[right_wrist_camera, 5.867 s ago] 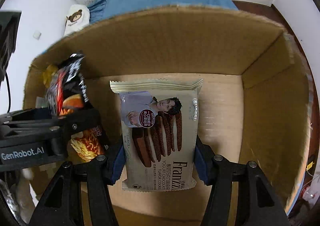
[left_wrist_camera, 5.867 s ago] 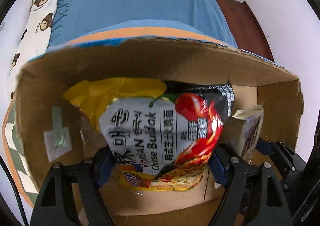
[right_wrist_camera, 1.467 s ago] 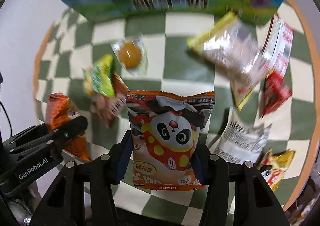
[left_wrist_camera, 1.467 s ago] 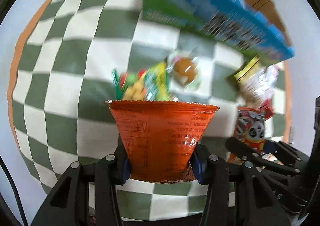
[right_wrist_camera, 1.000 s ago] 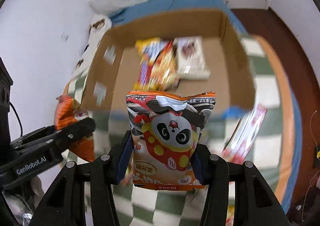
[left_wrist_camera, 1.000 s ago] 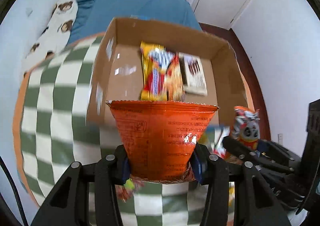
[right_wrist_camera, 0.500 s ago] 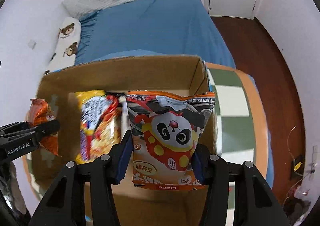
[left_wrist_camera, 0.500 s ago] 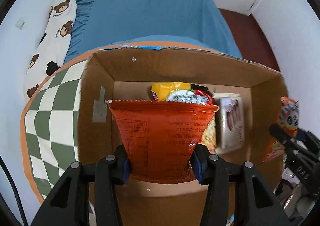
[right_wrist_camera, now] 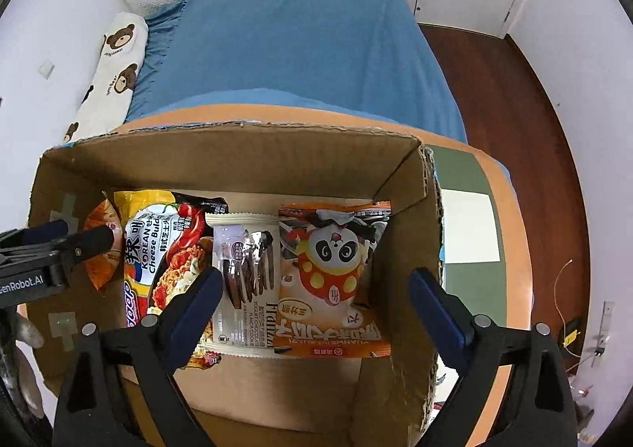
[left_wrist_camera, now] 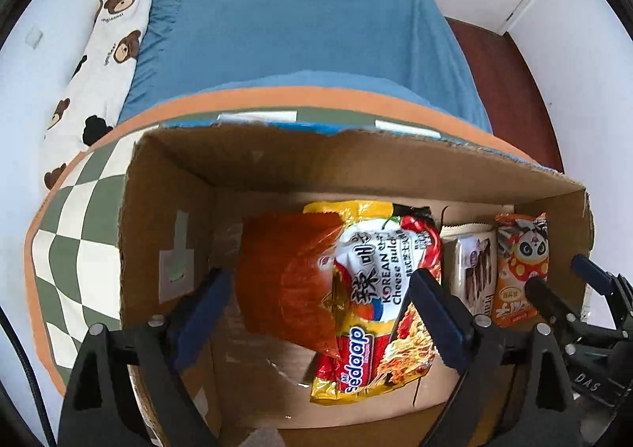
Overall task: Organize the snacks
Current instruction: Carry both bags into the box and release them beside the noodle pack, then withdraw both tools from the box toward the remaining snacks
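Both grippers hang over the open cardboard box (right_wrist_camera: 221, 154), and both have just been opening: the left gripper (left_wrist_camera: 316, 296) stands spread with the orange packet (left_wrist_camera: 285, 281) loose beneath it, no pad pressing it, and the right gripper (right_wrist_camera: 312, 296) is likewise released above the panda snack bag (right_wrist_camera: 332, 273). Inside the box the snacks lie in a row: the orange packet nearest the left wall, partly overlapping the noodle packet (right_wrist_camera: 166, 261), then the cookie packet (right_wrist_camera: 247, 281), then the panda bag close to the right wall. The likeliest trouble, as I judge it, is on the way out: the spread fingers sit low between the walls, and a sideways pull could catch a wall or drag a packet's edge and tip the box. The orange packet looks tilted rather than flat, so it may slide further onto the noodles. Free floor remains along the near side of the box; the far side is taken. Straight up is the clear way. Outside, the checked tablecloth (left_wrist_camera: 75, 249) shows only a narrow strip beyond the left wall.
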Demonstrator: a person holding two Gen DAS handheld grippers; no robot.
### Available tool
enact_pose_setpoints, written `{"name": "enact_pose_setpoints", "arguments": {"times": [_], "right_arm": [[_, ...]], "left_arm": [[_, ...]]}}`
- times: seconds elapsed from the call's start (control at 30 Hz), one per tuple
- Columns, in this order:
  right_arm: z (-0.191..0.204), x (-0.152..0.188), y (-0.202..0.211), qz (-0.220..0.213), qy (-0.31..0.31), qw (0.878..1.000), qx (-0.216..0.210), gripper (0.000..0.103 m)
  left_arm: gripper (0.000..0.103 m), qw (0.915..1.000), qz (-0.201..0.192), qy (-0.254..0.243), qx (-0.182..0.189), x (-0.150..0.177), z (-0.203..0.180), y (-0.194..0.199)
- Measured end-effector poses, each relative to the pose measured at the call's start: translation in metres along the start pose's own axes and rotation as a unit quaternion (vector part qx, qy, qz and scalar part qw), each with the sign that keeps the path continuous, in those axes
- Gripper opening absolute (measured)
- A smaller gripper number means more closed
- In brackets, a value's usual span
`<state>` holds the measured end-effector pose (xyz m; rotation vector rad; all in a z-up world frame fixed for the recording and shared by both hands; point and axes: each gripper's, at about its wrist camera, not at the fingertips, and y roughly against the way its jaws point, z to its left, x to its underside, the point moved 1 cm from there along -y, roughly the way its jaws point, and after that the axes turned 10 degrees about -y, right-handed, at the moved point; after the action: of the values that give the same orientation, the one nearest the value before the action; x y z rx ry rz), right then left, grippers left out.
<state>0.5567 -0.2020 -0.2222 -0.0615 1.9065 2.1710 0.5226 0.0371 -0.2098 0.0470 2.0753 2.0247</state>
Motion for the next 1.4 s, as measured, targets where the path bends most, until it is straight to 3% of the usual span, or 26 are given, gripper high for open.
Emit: {"name": "enact_pose_setpoints", "arguments": {"times": [0.27, 0.63, 1.13, 1.4], "right_arm": [[-0.004, 0.011, 0.003, -0.008, -0.010, 1.000, -0.002, 0.098], [-0.013, 0.058, 0.024, -0.037, -0.023, 0.999, -0.007, 0.098], [-0.009, 0.121, 0.129, -0.136, -0.017, 0.990, -0.027, 0.098], [-0.010, 0.162, 0.173, -0.158, -0.018, 0.986, -0.052, 0.098]], "left_arm": [[0.093, 0.9993, -0.028, -0.017, -0.017, 0.009, -0.011, 0.013], [0.093, 0.9969, -0.073, 0.004, -0.029, 0.062, -0.016, 0.041], [0.093, 0.9833, -0.173, -0.004, -0.056, 0.138, -0.040, 0.125], [0.093, 0.9791, -0.197, 0.001, -0.051, 0.177, -0.047, 0.157]]}}
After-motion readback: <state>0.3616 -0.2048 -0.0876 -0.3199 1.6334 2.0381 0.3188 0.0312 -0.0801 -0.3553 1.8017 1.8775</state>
